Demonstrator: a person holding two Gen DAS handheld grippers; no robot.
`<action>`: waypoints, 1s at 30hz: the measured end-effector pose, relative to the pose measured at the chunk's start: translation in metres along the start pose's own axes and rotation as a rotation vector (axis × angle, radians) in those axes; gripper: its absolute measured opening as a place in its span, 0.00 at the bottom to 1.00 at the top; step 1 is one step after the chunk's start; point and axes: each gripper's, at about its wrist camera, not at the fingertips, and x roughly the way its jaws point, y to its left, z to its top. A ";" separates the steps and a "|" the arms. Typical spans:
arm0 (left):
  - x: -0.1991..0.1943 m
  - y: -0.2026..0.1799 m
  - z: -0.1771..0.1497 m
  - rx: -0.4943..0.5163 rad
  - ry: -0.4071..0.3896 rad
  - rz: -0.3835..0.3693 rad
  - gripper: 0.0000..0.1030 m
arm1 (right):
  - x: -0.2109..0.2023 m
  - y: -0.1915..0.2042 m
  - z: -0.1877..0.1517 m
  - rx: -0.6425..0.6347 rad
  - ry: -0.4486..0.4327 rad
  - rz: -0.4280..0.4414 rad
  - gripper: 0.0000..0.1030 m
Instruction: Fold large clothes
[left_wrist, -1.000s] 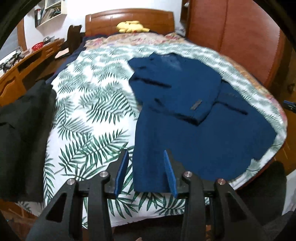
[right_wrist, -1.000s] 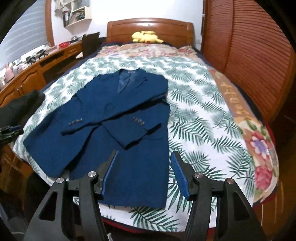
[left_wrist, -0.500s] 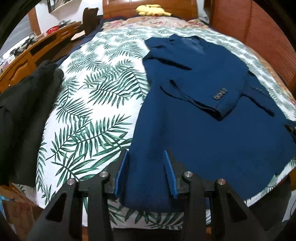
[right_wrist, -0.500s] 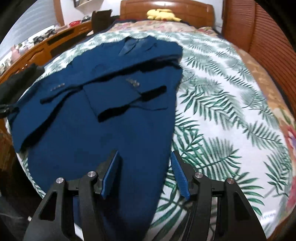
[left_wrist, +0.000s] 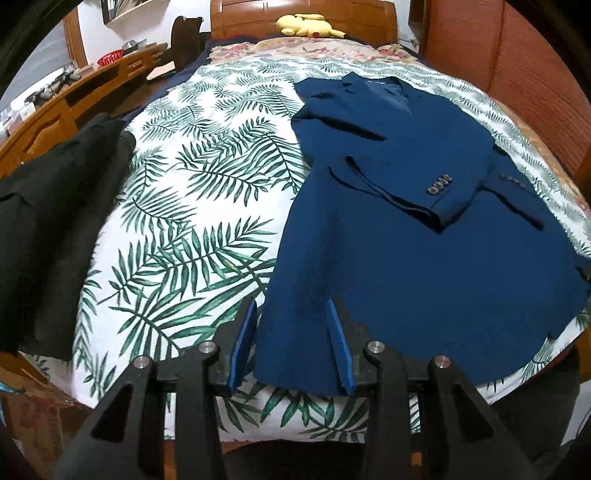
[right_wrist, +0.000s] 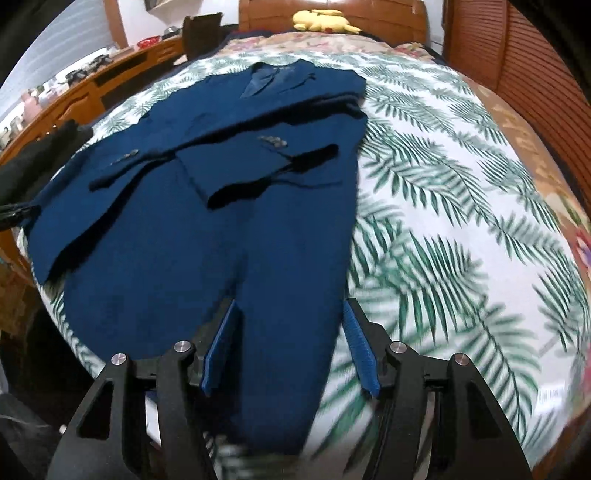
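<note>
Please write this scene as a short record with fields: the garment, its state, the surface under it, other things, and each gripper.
garment: dark blue suit jacket
state: lying flat, both sleeves folded across the front, collar toward the wooden headboard
surface: bed cover with green leaf print
other things: black garment at the bed's edge; yellow plush toy by the headboard
left gripper: jaws apart, the jacket's near hem corner between them, not pinched
right gripper: jaws apart over the other near hem corner, not pinched

Matt navy woven-cloth jacket on smooth leaf-print cotton bedspread; glossy varnished wooden headboard; matt black plastic tongs, blue ribbed pads.
</note>
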 end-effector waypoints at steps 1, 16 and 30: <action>0.002 0.003 -0.001 -0.004 -0.001 -0.015 0.36 | -0.003 0.001 -0.004 0.011 0.004 -0.004 0.57; -0.013 0.011 -0.022 -0.015 -0.067 -0.080 0.22 | -0.008 0.014 -0.014 0.062 0.021 -0.025 0.48; -0.019 0.015 -0.028 -0.029 -0.059 -0.094 0.21 | -0.012 0.013 -0.021 0.124 -0.012 -0.005 0.46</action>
